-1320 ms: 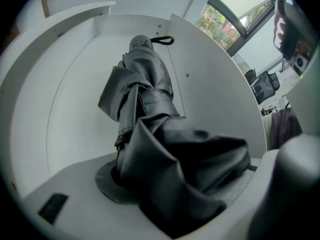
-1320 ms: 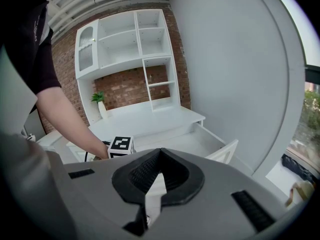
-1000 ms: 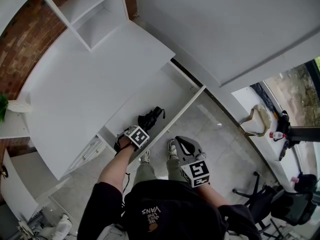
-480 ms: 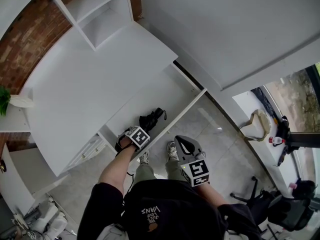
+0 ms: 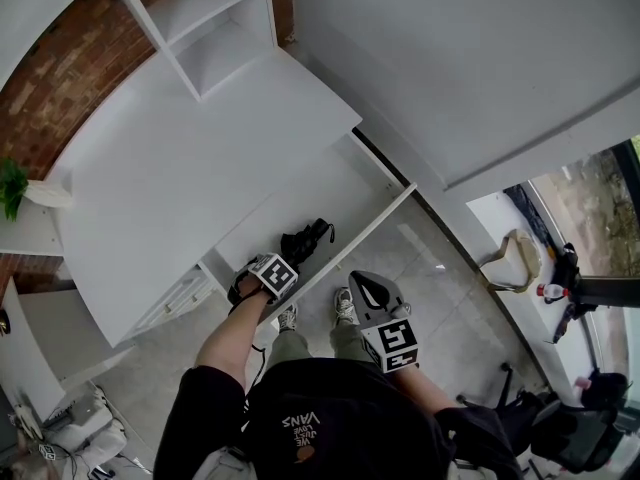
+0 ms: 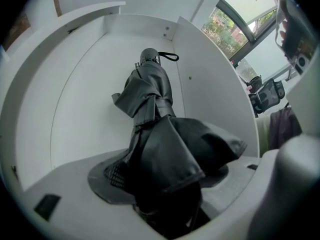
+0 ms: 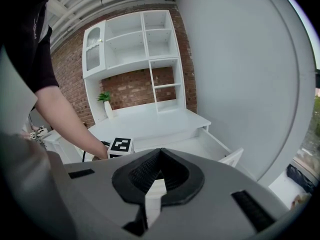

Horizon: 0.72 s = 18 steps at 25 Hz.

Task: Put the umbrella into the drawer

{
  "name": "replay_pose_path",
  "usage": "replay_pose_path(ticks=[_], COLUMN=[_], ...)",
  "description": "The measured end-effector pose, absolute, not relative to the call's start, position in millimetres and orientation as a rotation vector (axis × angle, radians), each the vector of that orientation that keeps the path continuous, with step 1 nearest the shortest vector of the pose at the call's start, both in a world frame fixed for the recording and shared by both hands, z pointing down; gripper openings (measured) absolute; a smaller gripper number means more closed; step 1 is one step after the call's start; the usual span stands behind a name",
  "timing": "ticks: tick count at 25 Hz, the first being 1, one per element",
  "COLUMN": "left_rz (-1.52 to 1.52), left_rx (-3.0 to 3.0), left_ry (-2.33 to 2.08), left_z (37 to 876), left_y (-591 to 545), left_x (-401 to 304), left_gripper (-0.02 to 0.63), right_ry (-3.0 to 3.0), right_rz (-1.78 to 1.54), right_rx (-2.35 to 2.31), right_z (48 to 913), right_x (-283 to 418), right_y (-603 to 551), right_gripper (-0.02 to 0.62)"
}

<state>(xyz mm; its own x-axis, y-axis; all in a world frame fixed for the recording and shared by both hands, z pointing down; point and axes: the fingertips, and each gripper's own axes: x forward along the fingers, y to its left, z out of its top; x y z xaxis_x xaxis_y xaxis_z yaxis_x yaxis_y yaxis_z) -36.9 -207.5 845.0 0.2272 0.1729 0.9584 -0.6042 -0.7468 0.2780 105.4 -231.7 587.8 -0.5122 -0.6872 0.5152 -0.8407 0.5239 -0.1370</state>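
The placing itself is looking all but done: the folded black umbrella [image 6: 150,91] is lying lengthwise on the floor of the open drawer [image 5: 330,190], its strap end pointing to the far end and its loose canopy end bunching at the near end. The left gripper [image 6: 165,184] is reaching steeply down into that near end from the person's outstretched arm, and its jaws are opening, with the canopy fabric draping between and over the spread pads rather than being pinched. What seems to be remaining is lifting that gripper clear and probably pushing the drawer closed. The right gripper [image 7: 159,155] is idling low to the right of the drawer front, tilting gently downward toward the white desk [image 5: 170,158], jaws pressed together on nothing.
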Motion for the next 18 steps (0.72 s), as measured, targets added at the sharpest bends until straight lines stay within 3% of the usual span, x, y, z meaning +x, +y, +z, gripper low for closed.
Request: replay_pose_path(ticks=[18], left_rz=[1.446], left_rx=[2.08], left_ry=[-0.614], left_z=[782], left_y=[-230], left_x=[-35], left_gripper=[0.308], right_ry=[-2.416], right_rz=[0.491], right_rx=[1.231], right_z=[574], right_x=[98], right_y=[-231], right_gripper=[-0.002])
